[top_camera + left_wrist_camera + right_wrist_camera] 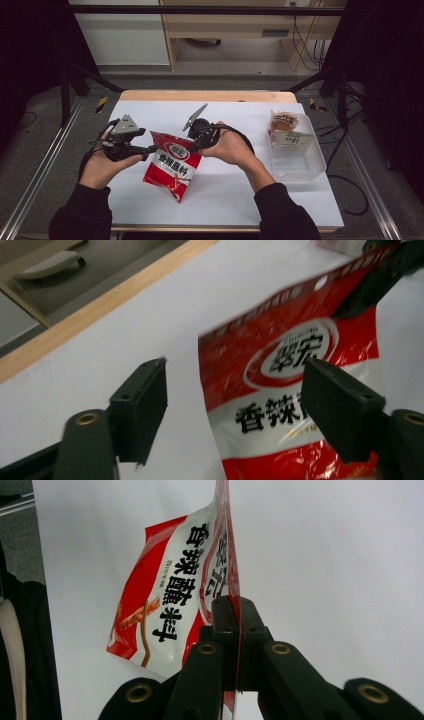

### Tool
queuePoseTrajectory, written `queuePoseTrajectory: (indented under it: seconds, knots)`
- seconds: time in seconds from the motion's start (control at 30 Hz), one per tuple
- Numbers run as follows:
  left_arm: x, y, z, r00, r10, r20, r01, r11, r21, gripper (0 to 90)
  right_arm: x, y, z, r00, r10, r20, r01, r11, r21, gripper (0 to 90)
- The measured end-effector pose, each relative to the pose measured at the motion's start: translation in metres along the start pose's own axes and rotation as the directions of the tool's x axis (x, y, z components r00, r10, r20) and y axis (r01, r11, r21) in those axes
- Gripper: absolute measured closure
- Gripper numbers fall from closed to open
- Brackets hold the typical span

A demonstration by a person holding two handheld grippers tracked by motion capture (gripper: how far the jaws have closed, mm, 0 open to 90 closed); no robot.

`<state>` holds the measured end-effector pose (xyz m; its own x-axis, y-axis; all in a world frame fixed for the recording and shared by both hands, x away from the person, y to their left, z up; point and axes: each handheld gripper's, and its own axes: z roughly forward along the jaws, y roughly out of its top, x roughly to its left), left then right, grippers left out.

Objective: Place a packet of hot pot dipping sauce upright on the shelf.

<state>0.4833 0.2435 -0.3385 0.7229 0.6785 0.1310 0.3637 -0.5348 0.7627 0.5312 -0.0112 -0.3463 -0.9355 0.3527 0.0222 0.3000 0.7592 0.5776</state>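
Pads of the right gripper (235, 645) were pressed together on the top seam of the red sauce packet (170, 595), at the lower centre of the right gripper view. The left gripper (235, 410) stood spread, its jaws either side of the packet's edge without pressing on it. The packet hung at the centre of the high view, above the white table (280, 195). It appeared light, limp and glossy, probably slippery; the flat sealed seam offered the firmest hold. Its face was red and white with black characters and a round logo.
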Motion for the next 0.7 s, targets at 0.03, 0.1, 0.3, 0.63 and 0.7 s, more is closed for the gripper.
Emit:
queuePoseTrajectory:
  seconds: [0.03,0.1,0.3,0.63,0.7]
  knots:
    - [0.0,-0.003,0.0,1.0,-0.003,-0.008,0.003,1.0,0.004,23.9,-0.001,0.0,-0.002,1.0,0.0,0.003,0.0,1.0,-0.004,90.0]
    - [0.002,-0.01,0.0,0.9997,-0.022,-0.013,0.022,0.9998,0.002,21.3,-0.002,0.0,-0.006,0.9999,0.009,0.006,-0.009,1.0,-0.006,90.0]
    - [0.005,-0.029,0.005,0.9984,-0.057,-0.009,0.057,0.9981,0.026,17.1,-0.004,0.0,-0.02,0.9997,0.014,0.02,-0.014,1.0,-0.016,90.0]
    - [0.006,-0.052,0.011,0.9974,-0.069,-0.021,0.071,0.9948,0.073,14.9,-0.009,0.005,-0.051,0.9986,-0.027,0.046,0.028,1.0,-0.012,90.0]
    - [0.007,-0.055,0.011,0.9966,-0.08,-0.022,0.081,0.9944,0.068,14.5,-0.01,0.006,-0.057,0.9977,-0.037,0.057,0.038,0.999,-0.005,90.0]
